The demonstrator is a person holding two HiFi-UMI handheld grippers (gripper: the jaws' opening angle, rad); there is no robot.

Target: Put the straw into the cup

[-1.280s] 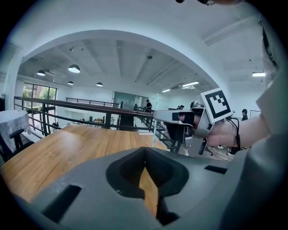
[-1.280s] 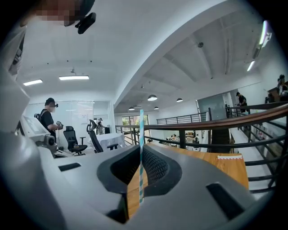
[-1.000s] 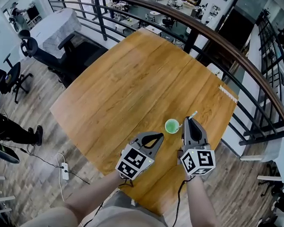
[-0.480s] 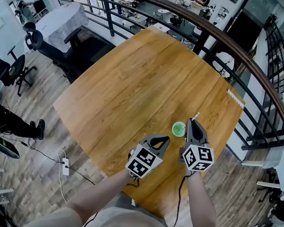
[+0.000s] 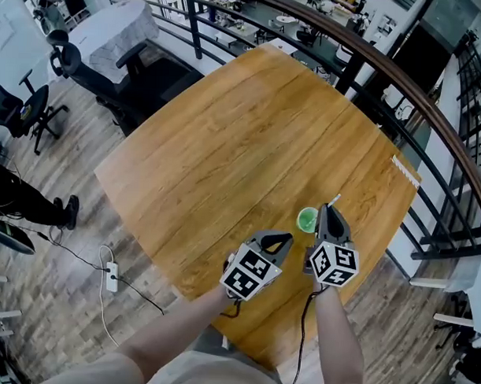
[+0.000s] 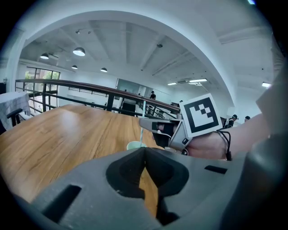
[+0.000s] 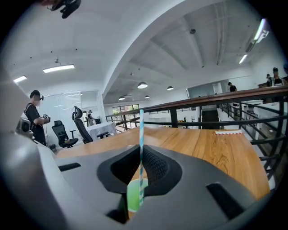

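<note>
My right gripper (image 5: 328, 209) hangs low over the worktop (image 5: 226, 147), jaws clamped on the upright striped straw (image 7: 141, 130) just above the green cup (image 5: 307, 220). My left gripper (image 5: 284, 239) hovers beside it, jaws together, empty. The head view barely shows the straw, and I cannot tell whether its tip is inside the cup.

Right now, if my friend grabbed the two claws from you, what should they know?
Right claw: shut on the straw, held upright.
Left claw: shut, empty, beside it.
Green cup: standing on the table, right under the straw.
Done: straw gripped and lined up over the cup.
To do: lower it in, then open the right claw.
</note>
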